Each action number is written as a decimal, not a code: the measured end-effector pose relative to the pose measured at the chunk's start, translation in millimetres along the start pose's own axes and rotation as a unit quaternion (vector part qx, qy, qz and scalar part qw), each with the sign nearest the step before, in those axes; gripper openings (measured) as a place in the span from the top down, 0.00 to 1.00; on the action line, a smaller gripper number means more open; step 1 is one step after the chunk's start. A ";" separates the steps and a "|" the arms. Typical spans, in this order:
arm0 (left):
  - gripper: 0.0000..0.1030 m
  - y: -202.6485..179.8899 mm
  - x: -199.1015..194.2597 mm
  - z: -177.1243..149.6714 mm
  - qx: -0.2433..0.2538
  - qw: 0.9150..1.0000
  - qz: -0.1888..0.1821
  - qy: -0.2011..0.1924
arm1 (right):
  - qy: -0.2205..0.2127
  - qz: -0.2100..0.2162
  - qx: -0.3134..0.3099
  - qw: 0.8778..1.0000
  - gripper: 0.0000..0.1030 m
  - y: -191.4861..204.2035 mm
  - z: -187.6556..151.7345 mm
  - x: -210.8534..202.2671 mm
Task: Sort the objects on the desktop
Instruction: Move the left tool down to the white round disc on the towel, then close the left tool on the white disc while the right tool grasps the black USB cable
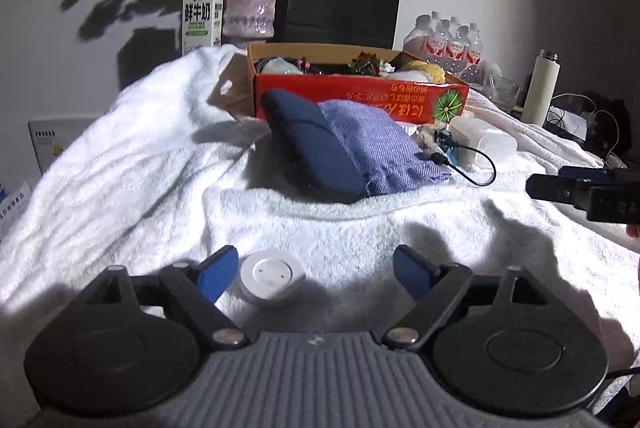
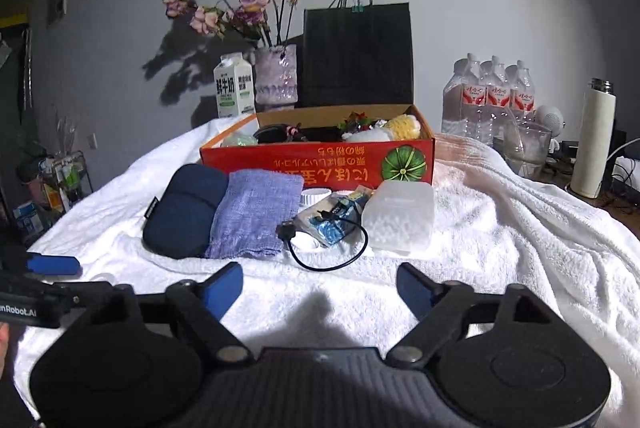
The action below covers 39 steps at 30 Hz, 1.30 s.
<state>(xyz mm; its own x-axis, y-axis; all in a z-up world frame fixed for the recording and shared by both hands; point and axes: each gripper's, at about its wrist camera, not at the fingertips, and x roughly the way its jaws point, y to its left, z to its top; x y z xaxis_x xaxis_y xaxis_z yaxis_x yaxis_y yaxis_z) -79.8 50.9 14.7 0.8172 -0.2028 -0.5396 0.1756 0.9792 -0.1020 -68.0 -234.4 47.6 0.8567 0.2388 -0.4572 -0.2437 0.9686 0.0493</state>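
Here, both grippers hover w/ jaws spread, gripping nothing: left gripper (image 1: pixel 312 274) beside a white round puck (image 1: pixel 272 276), right gripper (image 2: pixel 320 290) nearer the red box (image 2: pixel 320 160); navy pouch (image 2: pixel 184 212) and purple cloth (image 2: pixel 256 216) lie in front of that box.

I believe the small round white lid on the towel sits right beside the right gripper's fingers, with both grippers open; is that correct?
Not quite: the round white lid sits beside the left gripper, as the left wrist view shows. Both it and the right gripper are open, and the lid lies on the towel.
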 end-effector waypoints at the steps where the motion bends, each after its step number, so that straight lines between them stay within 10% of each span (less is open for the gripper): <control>1: 0.18 0.5 1.7 -1.1 -0.003 1.000 0.000 0.002 | 0.000 -0.001 -0.002 1.000 0.23 0.4 1.2 2.5; 6: 0.27 5.1 11.2 -2.0 -0.006 1.000 0.007 0.010 | 0.008 0.005 -0.004 1.000 0.23 -0.6 12.1 25.5; 12: 0.60 12.0 15.7 -5.4 -0.007 1.000 0.025 0.011 | 0.052 -0.005 -0.034 0.998 0.28 7.8 26.7 72.1; 23: 0.61 10.1 1.2 -2.4 -0.019 1.000 -0.002 -0.011 | 0.065 0.006 -0.011 0.998 0.94 12.0 18.6 83.2; 39: 0.61 -29.9 -15.0 -3.2 0.008 0.999 -0.046 -0.019 | 0.019 0.065 0.051 0.996 0.98 -0.3 -1.9 -26.5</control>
<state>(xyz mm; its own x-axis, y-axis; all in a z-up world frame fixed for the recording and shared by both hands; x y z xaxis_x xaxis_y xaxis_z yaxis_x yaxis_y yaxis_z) -99.0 24.7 23.1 0.8178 -0.2919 -0.4960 0.2594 0.9563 -0.1350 -91.5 -241.2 58.0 0.8025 0.3624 -0.4740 -0.3030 0.9319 0.1996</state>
